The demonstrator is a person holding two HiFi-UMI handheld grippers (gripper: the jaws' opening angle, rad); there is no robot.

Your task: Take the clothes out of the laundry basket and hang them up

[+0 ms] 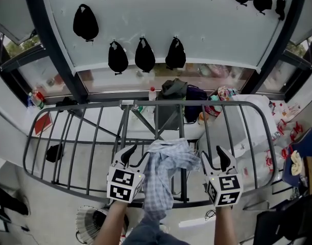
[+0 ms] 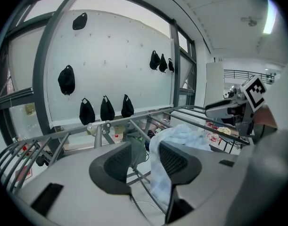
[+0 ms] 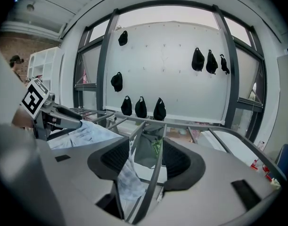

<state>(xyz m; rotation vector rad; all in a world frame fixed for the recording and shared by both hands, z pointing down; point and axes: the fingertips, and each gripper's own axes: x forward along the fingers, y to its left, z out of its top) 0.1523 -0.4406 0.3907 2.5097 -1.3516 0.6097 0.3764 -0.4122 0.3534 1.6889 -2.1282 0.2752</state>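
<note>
A light blue checked shirt (image 1: 163,172) lies draped over the bars of a dark metal drying rack (image 1: 94,137), its tail hanging down on my side. My left gripper (image 1: 135,156) stands open at the shirt's left edge. In the left gripper view the shirt (image 2: 181,135) hangs beside the right jaw, and nothing is pinched in the left gripper (image 2: 146,157). My right gripper (image 1: 215,158) stands open just right of the shirt. In the right gripper view a rack bar (image 3: 155,173) and a fold of the shirt (image 3: 127,178) run below the right gripper (image 3: 144,157), untouched by the pads.
A white slatted basket (image 1: 89,223) sits on the floor at lower left. Several black bags (image 1: 144,55) hang on the white wall panel behind. Bags and bottles (image 1: 173,88) crowd the floor beyond the rack. A small black item (image 1: 54,152) hangs at the rack's left end.
</note>
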